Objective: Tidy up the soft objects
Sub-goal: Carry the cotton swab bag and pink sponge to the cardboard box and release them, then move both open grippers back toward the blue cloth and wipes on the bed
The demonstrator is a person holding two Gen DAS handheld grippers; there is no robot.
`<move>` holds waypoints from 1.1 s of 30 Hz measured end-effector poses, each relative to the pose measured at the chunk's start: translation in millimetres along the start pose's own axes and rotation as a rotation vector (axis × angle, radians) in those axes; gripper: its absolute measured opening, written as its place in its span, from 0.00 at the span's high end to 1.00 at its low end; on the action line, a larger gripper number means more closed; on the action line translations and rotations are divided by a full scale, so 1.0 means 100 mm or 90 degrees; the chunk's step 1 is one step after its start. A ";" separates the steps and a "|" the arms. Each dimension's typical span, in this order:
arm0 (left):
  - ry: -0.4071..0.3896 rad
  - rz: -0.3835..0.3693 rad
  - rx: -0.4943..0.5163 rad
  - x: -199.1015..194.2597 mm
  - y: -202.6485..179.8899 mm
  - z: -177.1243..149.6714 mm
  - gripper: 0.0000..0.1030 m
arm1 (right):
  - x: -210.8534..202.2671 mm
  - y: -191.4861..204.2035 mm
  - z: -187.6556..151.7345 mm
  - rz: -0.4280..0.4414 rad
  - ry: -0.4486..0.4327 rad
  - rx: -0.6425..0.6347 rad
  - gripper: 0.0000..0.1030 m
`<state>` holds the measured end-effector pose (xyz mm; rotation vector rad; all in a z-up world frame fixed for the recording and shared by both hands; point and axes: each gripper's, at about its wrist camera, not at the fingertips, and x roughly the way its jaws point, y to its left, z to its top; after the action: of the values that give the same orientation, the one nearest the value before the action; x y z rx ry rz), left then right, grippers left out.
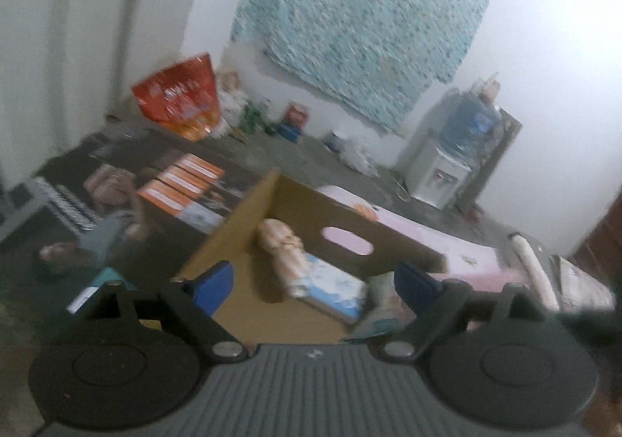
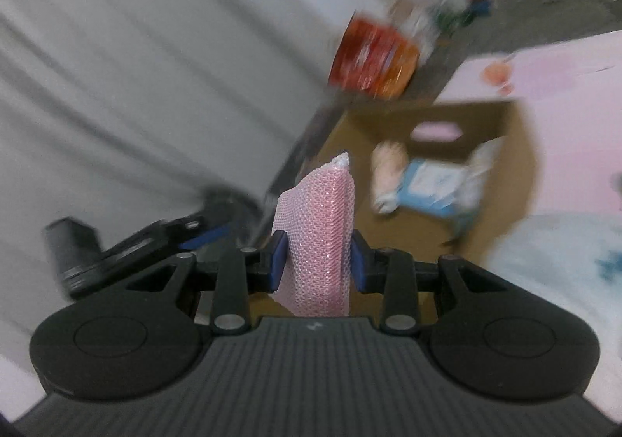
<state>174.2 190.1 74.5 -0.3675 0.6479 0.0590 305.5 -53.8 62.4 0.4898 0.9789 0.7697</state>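
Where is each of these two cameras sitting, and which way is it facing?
Left wrist: sits on the left gripper, facing the cardboard box; its open blue fingers show.
Right wrist: sits on the right gripper, facing the same box; its fingers clamp a pink mesh sponge, with the left gripper beside it.
Shared: box, blue-and-white pack, orange bag.

My right gripper (image 2: 318, 262) has matt black plastic arms and blue pads; the sponge (image 2: 317, 231) in it wears glittery pink mesh. The box (image 1: 241, 242) is plain matt brown cardboard. A glossy orange bag (image 1: 180, 98) shines.
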 end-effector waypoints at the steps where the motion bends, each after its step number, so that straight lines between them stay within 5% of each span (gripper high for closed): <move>1: -0.009 0.009 0.003 -0.06 0.05 -0.04 0.12 | 0.24 0.05 0.06 -0.001 0.033 -0.012 0.69; 10: -0.028 0.055 0.027 -0.31 0.29 -0.27 0.12 | 1.93 0.22 0.30 -0.013 0.283 -0.148 0.67; 13: -0.022 0.053 0.033 -0.29 0.31 -0.31 0.12 | 2.17 0.25 0.34 -0.072 0.262 -0.235 0.64; 15: -0.022 0.053 0.038 -0.29 0.30 -0.34 0.12 | 2.20 0.28 0.37 -0.115 0.230 -0.278 0.43; 18: -0.030 0.055 0.043 -0.30 0.31 -0.37 0.12 | 2.06 0.28 0.40 -0.118 0.174 -0.281 0.30; 21: -0.037 0.054 0.045 -0.31 0.32 -0.39 0.12 | 1.77 0.24 0.42 -0.104 0.135 -0.231 0.30; 25: -0.042 0.053 0.045 -0.34 0.33 -0.44 0.12 | 1.65 0.07 0.33 -0.111 0.185 -0.131 0.41; 28: -0.048 0.052 0.050 -0.38 0.32 -0.49 0.12 | 1.76 -0.02 0.20 -0.138 0.229 -0.097 0.53; 33: -0.045 0.054 0.049 -0.41 0.31 -0.58 0.12 | 2.09 -0.16 0.18 -0.182 0.224 -0.078 0.66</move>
<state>103.1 201.2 46.9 -0.2628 0.5947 0.1278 396.5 95.7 -54.4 0.1013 1.2871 0.6630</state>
